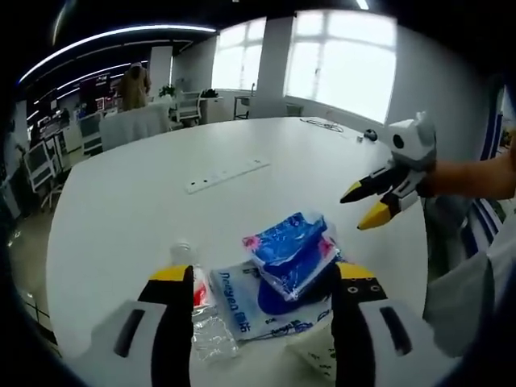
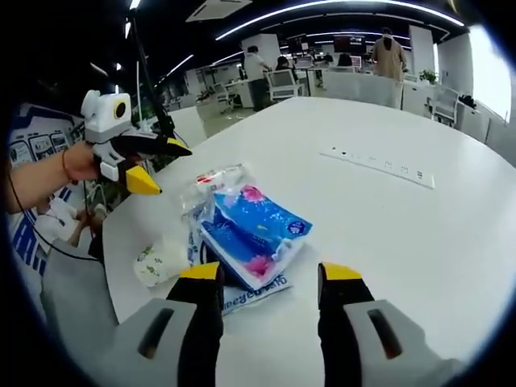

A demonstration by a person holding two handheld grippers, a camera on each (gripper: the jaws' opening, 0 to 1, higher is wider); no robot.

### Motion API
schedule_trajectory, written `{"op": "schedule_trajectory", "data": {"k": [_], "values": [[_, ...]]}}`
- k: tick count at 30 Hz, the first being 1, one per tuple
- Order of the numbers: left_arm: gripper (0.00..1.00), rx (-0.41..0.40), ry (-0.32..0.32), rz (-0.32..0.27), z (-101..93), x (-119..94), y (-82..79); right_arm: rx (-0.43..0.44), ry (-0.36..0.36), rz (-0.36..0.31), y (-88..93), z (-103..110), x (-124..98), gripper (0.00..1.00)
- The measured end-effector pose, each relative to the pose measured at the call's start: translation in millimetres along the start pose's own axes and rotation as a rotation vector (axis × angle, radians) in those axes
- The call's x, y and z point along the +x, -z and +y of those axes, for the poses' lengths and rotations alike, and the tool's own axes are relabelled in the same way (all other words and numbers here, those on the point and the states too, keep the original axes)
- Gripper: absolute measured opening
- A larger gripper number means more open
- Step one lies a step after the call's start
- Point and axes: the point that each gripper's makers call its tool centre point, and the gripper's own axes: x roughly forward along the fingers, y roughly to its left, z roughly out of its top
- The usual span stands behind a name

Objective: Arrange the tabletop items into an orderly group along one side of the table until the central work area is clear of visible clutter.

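In the left gripper view, a tissue pack (image 1: 289, 251) is lying on top of a flat packet (image 1: 270, 302) near the counter (image 1: 137, 201) edge, with a plastic bottle (image 1: 197, 302) lying just beside them on the left. A power strip (image 1: 226, 175) is sitting well apart, farther in toward the counter's middle. In the right gripper view, a small wrapped packet (image 2: 160, 262) is resting left of the tissue pack (image 2: 254, 230), near the counter edge.

The flat white-and-blue packet (image 1: 242, 302) bears blue lettering, too blurred to read.
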Motion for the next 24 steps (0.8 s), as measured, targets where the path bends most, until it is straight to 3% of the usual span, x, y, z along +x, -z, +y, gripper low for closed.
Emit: {"op": "schedule_trajectory", "data": {"k": [9, 24], "values": [[0.52, -0.014, 0.015, 0.009, -3.5, 20, 6.5, 0.012, 0.012, 0.022, 6.2, -2, 12, 0.42], [0.41, -0.021, 0.022, 0.072, -4.7, 41, 23.5, 0.020, 0.023, 0.044, 11.1, -4, 26, 0.35]]}}
